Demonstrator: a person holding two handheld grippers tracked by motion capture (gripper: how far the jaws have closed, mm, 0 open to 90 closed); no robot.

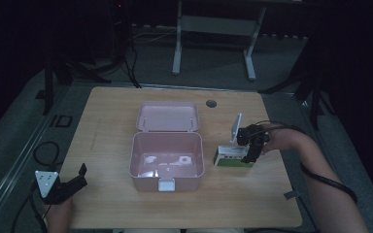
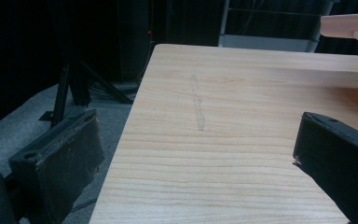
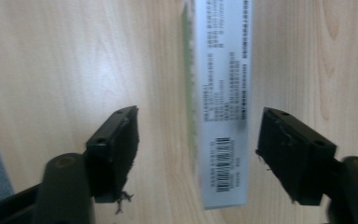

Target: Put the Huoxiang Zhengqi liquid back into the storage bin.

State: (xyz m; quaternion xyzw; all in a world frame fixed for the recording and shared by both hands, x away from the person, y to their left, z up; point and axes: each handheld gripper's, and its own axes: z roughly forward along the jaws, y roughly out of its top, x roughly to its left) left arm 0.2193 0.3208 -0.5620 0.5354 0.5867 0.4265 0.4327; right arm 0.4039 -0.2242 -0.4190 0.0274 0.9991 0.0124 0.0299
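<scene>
Where we stand: our right hand-held gripper (image 3: pixel 198 154) straddles the small carton (image 3: pixel 221 107), jaws apart, pads not pressing.
Carton: on the table (image 1: pixel 107 111), right of the pink box (image 1: pixel 167 155).
Handling: we judge it light, crushable; grip its 2 long sides gently.
Left hand-held gripper (image 2: pixel 191 158): apart, empty.

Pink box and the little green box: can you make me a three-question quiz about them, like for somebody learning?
1. True or false: the lid of the pink box is shut.
2. Which gripper has the green and white carton between its jaws: A, the left gripper, or B, the right gripper?
3. Fill in: the carton lies on the wooden ____, on the right of the pink box.

Key
1. False: the lid lies open behind the box.
2. B. In the right gripper view its pads stand apart from the carton on both sides.
3. table
</scene>
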